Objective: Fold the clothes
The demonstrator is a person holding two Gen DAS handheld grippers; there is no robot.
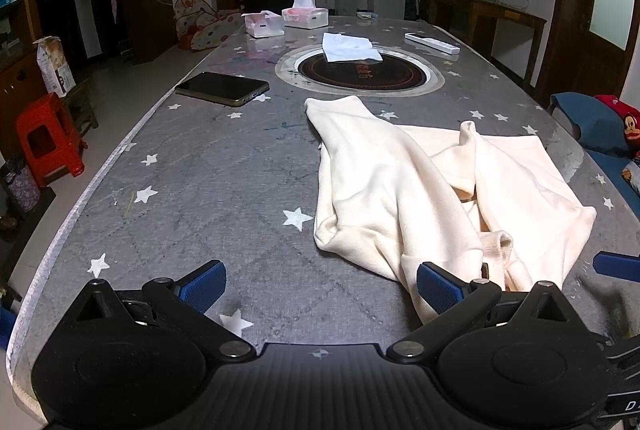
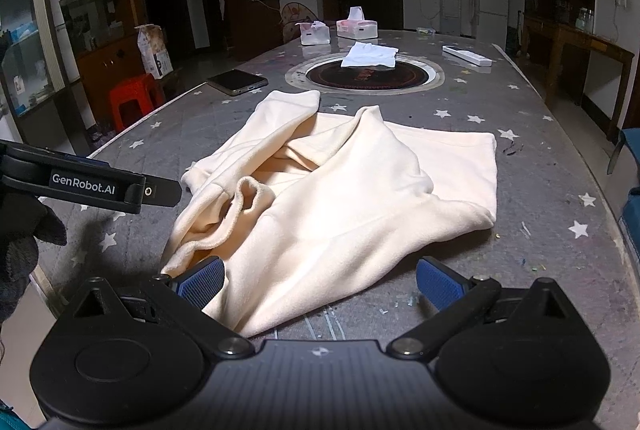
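Note:
A cream long-sleeved garment [image 1: 420, 186] lies rumpled on the grey star-patterned table [image 1: 200, 190], both sleeves folded over its body. It also shows in the right wrist view [image 2: 340, 198], collar [image 2: 244, 206] toward me. My left gripper [image 1: 320, 286] is open and empty at the garment's near left edge, its right pad touching the cloth. My right gripper [image 2: 320, 286] is open, with the garment's near hem lying between its pads. The left gripper's body [image 2: 92, 186] shows at the left of the right wrist view.
A dark phone [image 1: 222, 88] lies left of a round inset cooktop [image 1: 360, 72] with a white cloth [image 1: 350, 48] on it. Two tissue boxes [image 1: 304, 16] and a white remote [image 1: 432, 44] lie further back. A red stool [image 1: 48, 138] stands on the floor at left.

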